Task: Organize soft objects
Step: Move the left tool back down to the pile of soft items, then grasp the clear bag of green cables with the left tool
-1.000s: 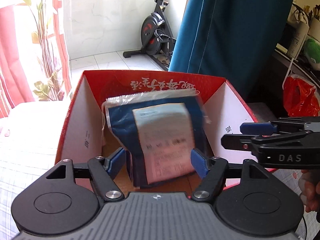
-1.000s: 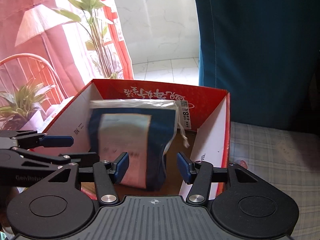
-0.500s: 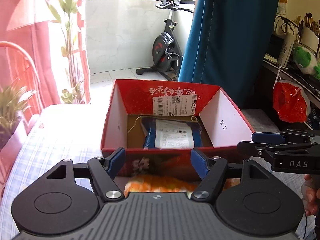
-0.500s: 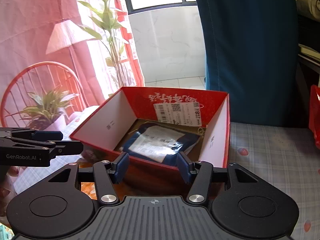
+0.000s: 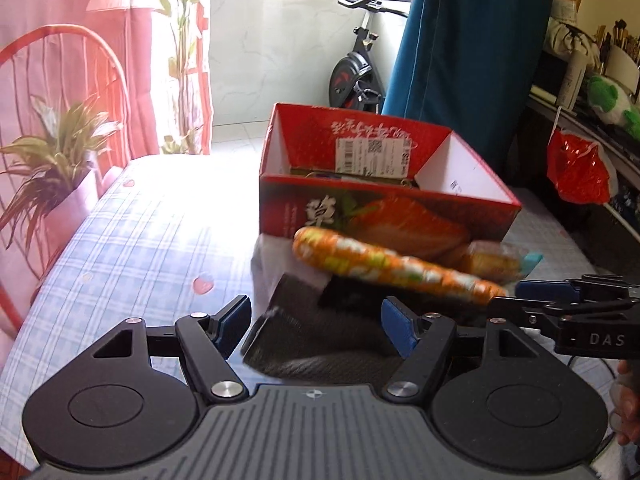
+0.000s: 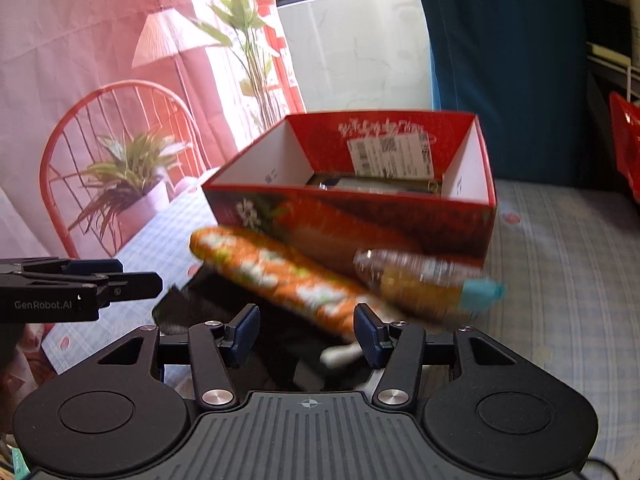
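A red cardboard box (image 5: 400, 216) (image 6: 360, 216) stands open on the checked tablecloth, and a blue packet (image 6: 352, 182) lies flat inside it. In front of the box lie an orange patterned roll (image 5: 392, 270) (image 6: 272, 272), a yellow bag with a teal end (image 6: 432, 284) (image 5: 492, 262) and a dark folded cloth (image 5: 320, 332) (image 6: 224, 308). My left gripper (image 5: 316, 324) is open and empty just above the dark cloth. My right gripper (image 6: 306, 334) is open and empty over the near end of the orange roll.
A potted plant (image 5: 60, 168) and a red wire chair (image 6: 112, 152) stand at the table's left edge. A red plastic bag (image 5: 580, 172) hangs at the right. A blue curtain (image 5: 472, 60) and an exercise bike (image 5: 360, 76) are behind the box.
The blue packet, held upright over the box a second ago, now lies inside it. Both grippers have pulled back and down to the items in front of the box.
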The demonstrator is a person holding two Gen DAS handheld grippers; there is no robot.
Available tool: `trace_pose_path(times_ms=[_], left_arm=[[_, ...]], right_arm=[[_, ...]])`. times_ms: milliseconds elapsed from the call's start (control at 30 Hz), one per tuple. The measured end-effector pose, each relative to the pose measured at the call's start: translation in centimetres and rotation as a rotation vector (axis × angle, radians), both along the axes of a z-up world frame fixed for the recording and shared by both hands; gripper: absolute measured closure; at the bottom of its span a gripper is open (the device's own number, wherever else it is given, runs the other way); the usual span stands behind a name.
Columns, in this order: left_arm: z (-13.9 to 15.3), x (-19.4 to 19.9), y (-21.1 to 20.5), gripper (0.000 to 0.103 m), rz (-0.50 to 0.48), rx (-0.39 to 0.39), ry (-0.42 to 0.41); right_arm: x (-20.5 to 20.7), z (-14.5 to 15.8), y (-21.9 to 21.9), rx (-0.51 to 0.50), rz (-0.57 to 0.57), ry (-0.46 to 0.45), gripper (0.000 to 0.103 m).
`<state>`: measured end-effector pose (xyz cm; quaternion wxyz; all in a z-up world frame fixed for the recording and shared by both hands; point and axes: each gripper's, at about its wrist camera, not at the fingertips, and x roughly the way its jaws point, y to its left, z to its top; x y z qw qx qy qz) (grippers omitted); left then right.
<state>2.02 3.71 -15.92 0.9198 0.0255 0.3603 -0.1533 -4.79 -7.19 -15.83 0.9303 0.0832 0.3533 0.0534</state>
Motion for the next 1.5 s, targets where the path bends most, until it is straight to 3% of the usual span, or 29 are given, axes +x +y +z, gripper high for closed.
trace_pose_path(times_ms=[267, 767, 967, 1300, 1500], left_arm=[[-3.3, -1.2, 0.8, 0.029, 0.015, 0.037, 0.056], [-8.6, -0.9, 0.9, 0.031, 0.024, 0.035, 0.189], [-9.8, -0.6, 1.4, 0.04, -0.007, -0.02, 0.222], [-10.7, 0.1, 1.1, 0.042, -0.027, -0.075, 0.248], [-10.9, 0.1, 1.2, 0.038, -0.032, -0.075, 0.218]], right_arm=[[-2.2, -2.6, 0.0, 0.005, -0.029, 0.063, 0.054], [-1.4, -6.6, 0.7, 0.034, -0.003, 0.193, 0.056], [-0.7, -8.2, 1.0, 0.05, 0.014, 0.242, 0.057], [0.1, -9.2, 1.5, 0.06, 0.044, 0.253, 0.054], [0.1, -9.3, 1.8, 0.051, 0.056, 0.244, 0.052]])
